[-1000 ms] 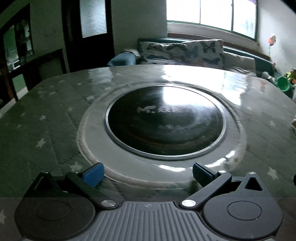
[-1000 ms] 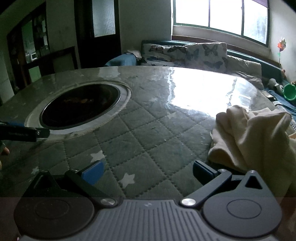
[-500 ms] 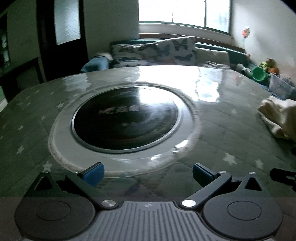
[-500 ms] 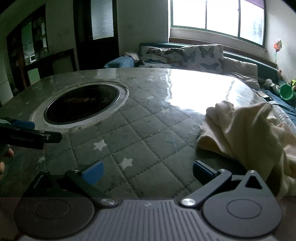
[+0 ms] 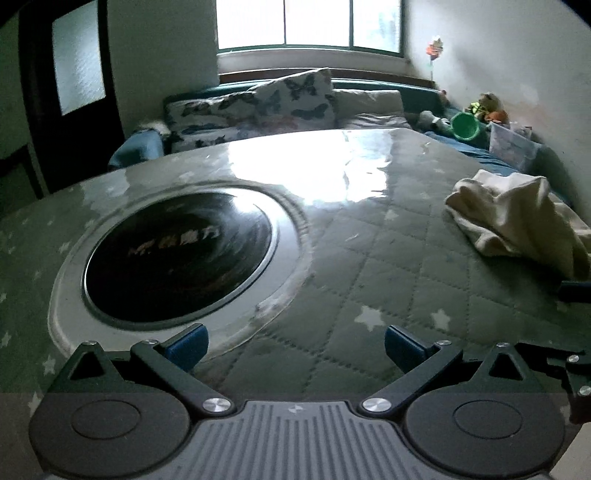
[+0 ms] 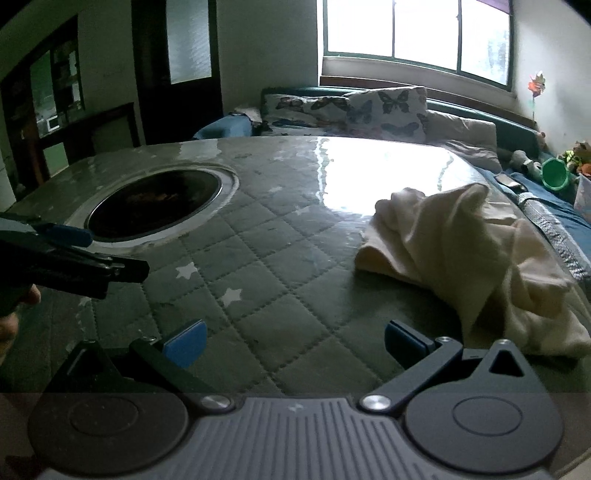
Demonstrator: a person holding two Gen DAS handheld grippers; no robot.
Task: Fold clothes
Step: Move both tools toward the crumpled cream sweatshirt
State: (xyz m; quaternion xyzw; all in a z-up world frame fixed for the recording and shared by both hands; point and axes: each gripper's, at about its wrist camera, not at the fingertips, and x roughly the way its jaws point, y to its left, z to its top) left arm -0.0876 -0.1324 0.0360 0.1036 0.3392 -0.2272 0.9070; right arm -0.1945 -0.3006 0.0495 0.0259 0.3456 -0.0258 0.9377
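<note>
A round table fills the room's middle, covered in a grey-green quilted cloth sewn in diamonds and dotted with pale stars, under a glossy clear sheet that throws back the window's glare. Set into the table is a black glass induction hob with a steel ring and a wide pale surround; pale lettering runs across the glass, but it is too smeared and dim to read for certain. Right of the hob, near the table's edge, lies the cream garment, crumpled in a loose heap with one flap spread flat toward the hob. Beyond the hob, past the table's far edge, a teal sofa carries butterfly-print cushions under a wide window. Left of the hob stands a dark door with a frosted pane, and further along the sofa to the right of the cushions sit a green plastic cup and soft toys. The left gripper hovers just in front of the hob's surround, its blue-padded fingers spread wide with nothing between them. The right gripper hangs over bare quilting between hob and garment, likewise spread and empty, its right finger just beside the cloth's near edge.
</note>
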